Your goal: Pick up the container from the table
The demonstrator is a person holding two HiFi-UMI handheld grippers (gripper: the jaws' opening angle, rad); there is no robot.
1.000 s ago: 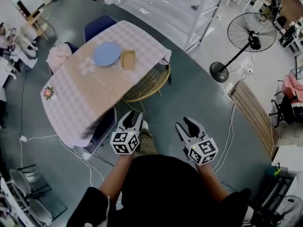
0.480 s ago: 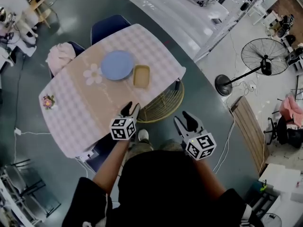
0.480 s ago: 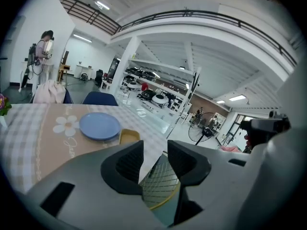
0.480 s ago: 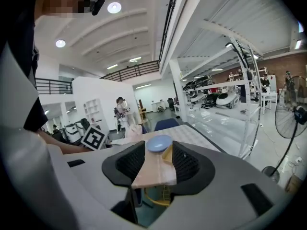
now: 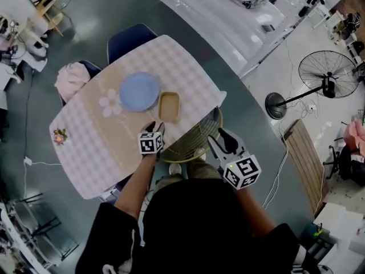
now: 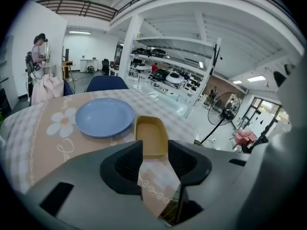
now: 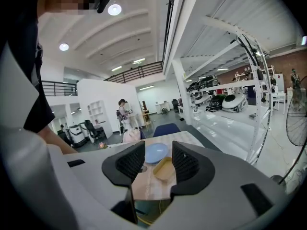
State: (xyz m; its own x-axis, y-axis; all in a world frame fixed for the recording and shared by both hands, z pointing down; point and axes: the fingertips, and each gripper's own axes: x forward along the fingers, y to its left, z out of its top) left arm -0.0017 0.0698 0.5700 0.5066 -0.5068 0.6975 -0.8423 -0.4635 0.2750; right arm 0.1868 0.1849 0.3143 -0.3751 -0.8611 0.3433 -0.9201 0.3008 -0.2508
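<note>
Left gripper (image 5: 153,125): carried over the near edge of the table (image 5: 85,147); jaws parted and opening, nothing gripped, only tablecloth seen between the pads in the left gripper view

Container (image 6: 151,135): tan, rectangular, shallow, empty; set upright on the table just ahead of the left gripper's tips, in line with the gap between them, not touched; ahead and to the left of the right gripper, well apart from it

Right gripper (image 5: 219,136): held off the table's edge, to the right of the left gripper; jaws apart, nothing grasped

Plate (image 5: 139,91): blue, round, empty; placed ahead and to the left of the left gripper, just beside the container

Chair (image 5: 197,137): gold wire, tucked under the table edge, ahead of and between the two grippers

Fan (image 5: 325,79): floor-standing, well off to the right of the right gripper
</note>
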